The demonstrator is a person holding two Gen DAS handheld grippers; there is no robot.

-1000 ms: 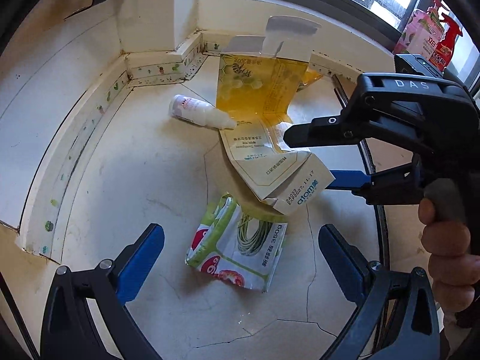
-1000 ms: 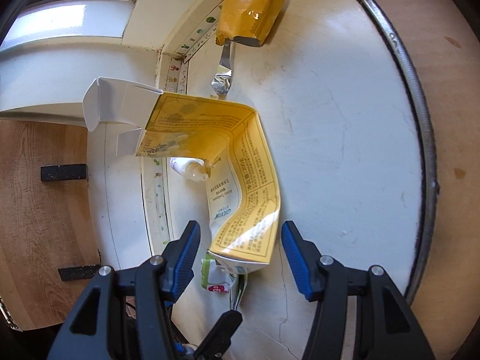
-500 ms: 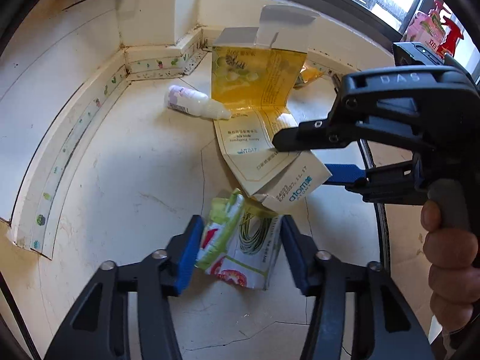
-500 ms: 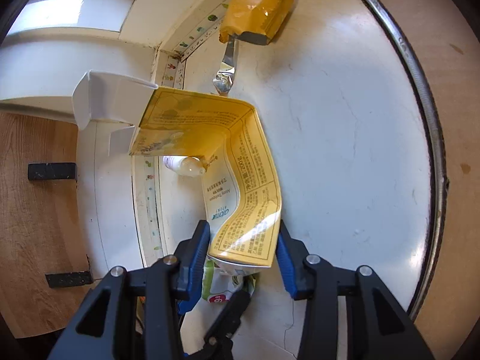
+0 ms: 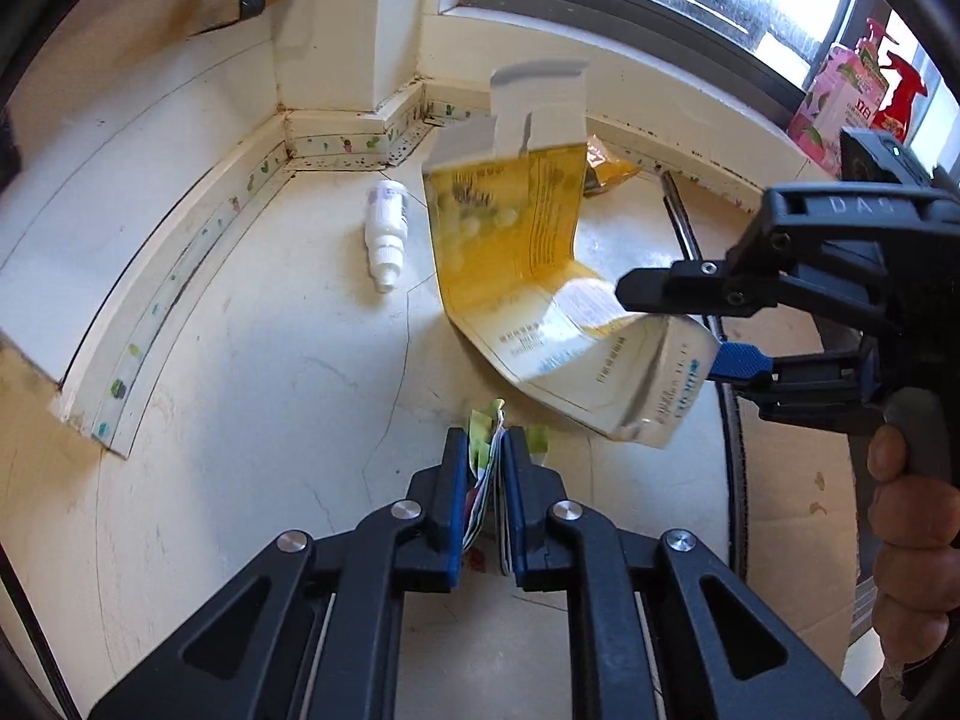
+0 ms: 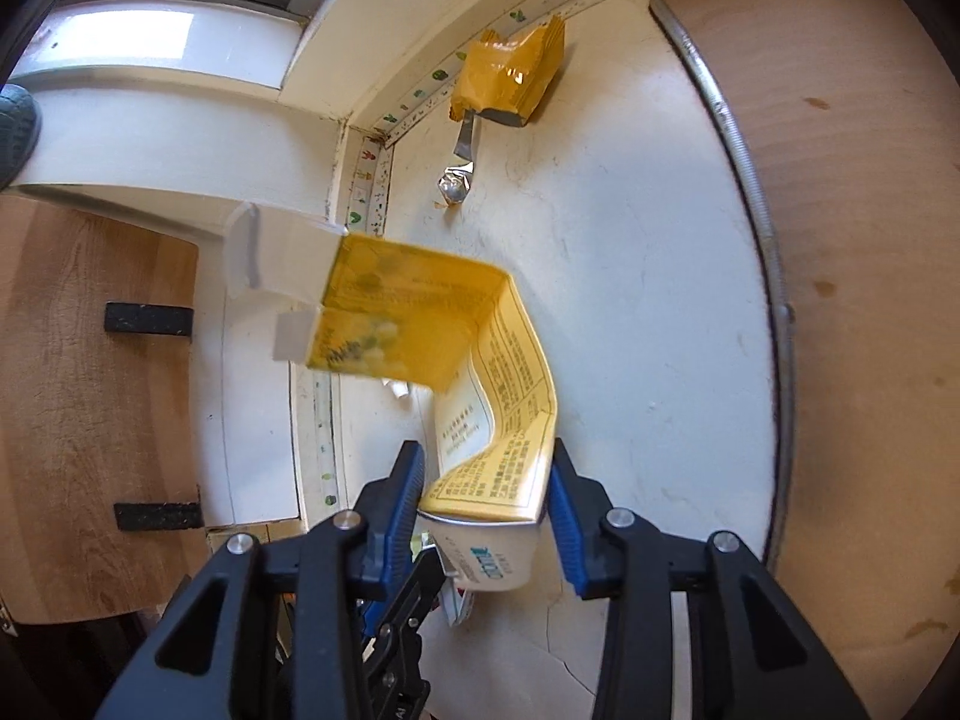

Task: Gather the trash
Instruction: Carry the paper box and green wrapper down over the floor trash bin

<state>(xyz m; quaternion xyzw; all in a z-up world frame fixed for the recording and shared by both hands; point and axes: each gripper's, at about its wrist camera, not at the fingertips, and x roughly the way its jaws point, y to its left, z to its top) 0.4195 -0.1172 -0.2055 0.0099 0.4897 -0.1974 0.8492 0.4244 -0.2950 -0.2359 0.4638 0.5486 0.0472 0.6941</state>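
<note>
Green snack wrapper (image 5: 487, 468) mostly hidden btwn left gripper (image 5: 485, 492) pads; print unreadable. Yellow carton (image 6: 456, 372) motion-blurred, small text illegible; in right wrist view covers dropper bottle (image 6: 397, 389) except tip. Orange packet (image 5: 606, 165) half behind carton in left view. Pink spray bottle (image 5: 840, 102) cut by frame edge, label too small.

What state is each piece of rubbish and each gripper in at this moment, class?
Left gripper: shut on the green and red plastic wrapper.
Green and red plastic wrapper: crumpled, pinched.
Right gripper: shut on the flattened yellow cardboard box.
Flattened yellow cardboard box: bent, flaps open, held.
Small white plastic bottle: lying on its side.
Yellow foil packet: torn open, lying by the wall.
</note>
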